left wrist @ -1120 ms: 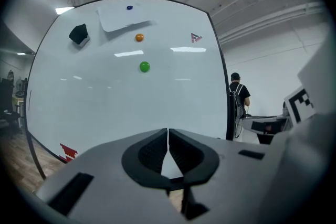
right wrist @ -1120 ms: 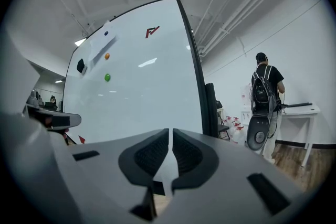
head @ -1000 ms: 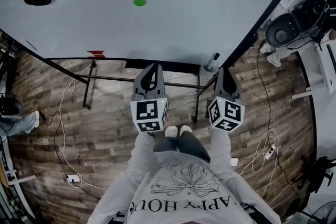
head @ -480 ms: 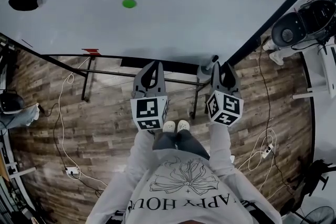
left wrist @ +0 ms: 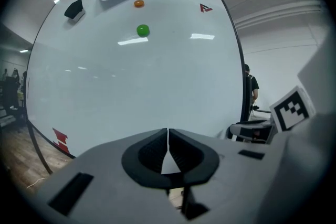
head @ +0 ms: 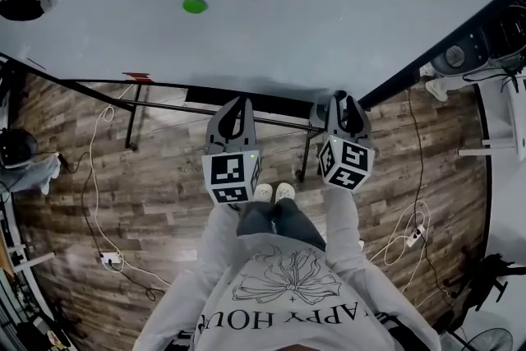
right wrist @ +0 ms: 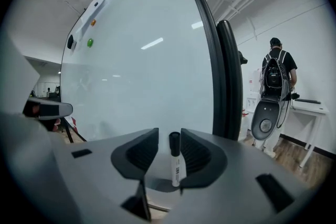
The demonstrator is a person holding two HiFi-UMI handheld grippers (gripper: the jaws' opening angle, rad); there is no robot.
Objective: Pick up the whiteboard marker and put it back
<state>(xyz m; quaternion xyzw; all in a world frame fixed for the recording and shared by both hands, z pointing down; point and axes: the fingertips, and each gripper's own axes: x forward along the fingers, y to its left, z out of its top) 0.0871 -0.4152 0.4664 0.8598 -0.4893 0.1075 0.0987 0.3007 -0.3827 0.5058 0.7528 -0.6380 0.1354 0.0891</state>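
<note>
The right claw is opening, with the upright marker between its jaws at the whiteboard's lower right edge, probably to release it there. The left claw is pressed together and empty, apparently not needed.

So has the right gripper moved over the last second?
Yes. The right gripper has moved toward the lower edge of the whiteboard, its opening jaws now around the whiteboard marker.

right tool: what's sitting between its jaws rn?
The whiteboard marker, upright with its cap up, stands between the jaws of the right tool, which are opening. It shows plainly in the right gripper view.
</note>
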